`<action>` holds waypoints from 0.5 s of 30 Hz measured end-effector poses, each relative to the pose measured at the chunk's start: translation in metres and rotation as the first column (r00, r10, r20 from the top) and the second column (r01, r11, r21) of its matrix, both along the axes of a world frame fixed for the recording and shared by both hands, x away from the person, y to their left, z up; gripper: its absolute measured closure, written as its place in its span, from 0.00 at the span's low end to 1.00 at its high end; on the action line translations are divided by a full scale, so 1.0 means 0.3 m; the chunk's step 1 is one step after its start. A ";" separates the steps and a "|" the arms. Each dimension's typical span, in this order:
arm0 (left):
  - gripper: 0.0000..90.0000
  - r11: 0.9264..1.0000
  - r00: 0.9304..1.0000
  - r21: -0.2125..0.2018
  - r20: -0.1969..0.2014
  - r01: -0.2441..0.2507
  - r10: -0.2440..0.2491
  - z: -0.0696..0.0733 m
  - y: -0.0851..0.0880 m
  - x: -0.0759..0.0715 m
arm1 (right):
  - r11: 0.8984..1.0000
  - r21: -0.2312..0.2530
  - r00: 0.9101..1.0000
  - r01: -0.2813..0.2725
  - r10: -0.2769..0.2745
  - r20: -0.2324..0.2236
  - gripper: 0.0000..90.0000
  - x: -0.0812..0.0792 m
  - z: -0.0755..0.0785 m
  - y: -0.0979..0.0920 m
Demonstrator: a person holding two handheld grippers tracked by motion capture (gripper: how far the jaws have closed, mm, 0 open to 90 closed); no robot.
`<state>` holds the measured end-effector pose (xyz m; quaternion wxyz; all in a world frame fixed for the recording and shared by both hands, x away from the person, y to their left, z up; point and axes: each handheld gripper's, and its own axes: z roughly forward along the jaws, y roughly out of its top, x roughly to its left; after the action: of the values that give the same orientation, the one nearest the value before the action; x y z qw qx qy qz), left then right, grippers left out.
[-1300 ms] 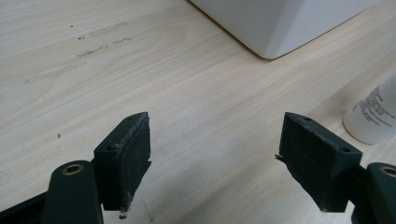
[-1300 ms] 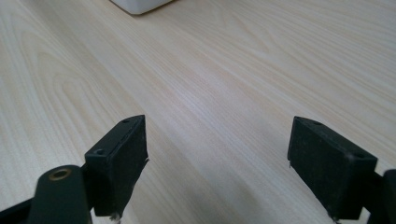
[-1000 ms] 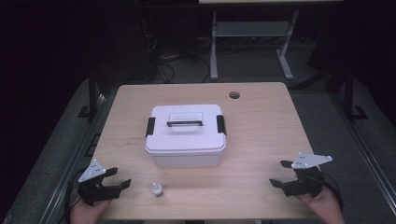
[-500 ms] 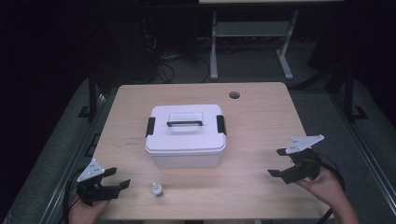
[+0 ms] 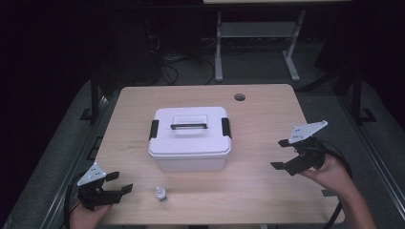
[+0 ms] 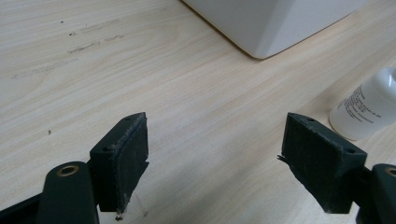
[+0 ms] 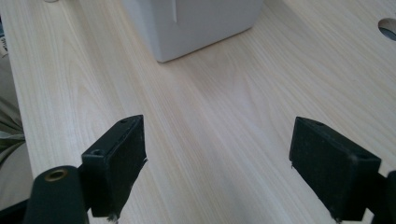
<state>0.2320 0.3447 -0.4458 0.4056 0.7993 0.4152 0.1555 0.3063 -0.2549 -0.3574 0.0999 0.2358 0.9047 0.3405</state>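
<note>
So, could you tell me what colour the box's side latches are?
Black latches on the white box, clearest in the high view.

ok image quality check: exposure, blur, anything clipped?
High view: surroundings nearly black, table well lit, white box lid near blown out. Left gripper view: sharp, bottle label too blurred to read. Right gripper view: sharp, soft shadow beside the box.

Bottle label: you are looking at dark print on the small white bottle (image 6: 369, 109), too blurred to read.
Storage box: you are seeing no readable marking on the white box (image 5: 190, 138).
</note>
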 end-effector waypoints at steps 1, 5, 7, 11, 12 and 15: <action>0.25 1.000 1.000 0.000 0.001 0.002 -0.002 0.000 0.000 0.000 | 1.000 0.000 1.000 -0.005 0.005 -0.001 0.20 0.004 0.006 0.003; 0.25 1.000 1.000 -0.004 0.001 0.005 -0.005 -0.007 0.007 0.002 | 1.000 -0.001 1.000 -0.020 0.020 0.001 0.20 0.017 0.033 0.013; 0.25 1.000 1.000 -0.004 0.002 0.006 -0.006 -0.008 0.009 0.002 | 1.000 0.000 1.000 -0.028 0.028 0.005 0.20 0.023 0.046 0.019; 0.24 1.000 1.000 -0.009 0.005 0.004 -0.004 -0.007 0.011 0.002 | 0.999 -0.007 0.999 -0.037 0.037 0.008 0.20 0.037 0.068 0.032; 0.24 1.000 1.000 -0.011 0.005 0.002 -0.002 -0.007 0.013 0.002 | 0.999 -0.011 0.999 -0.043 0.043 0.006 0.20 0.044 0.076 0.039; 0.24 1.000 1.000 -0.008 0.004 -0.001 0.001 -0.009 0.018 0.002 | 0.999 -0.013 0.999 -0.048 0.048 0.003 0.19 0.052 0.083 0.048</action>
<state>0.2325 0.3500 -0.4485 0.4095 0.7972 0.4154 0.1555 0.3218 -0.2405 -0.3326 0.0949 0.2127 0.9120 0.3376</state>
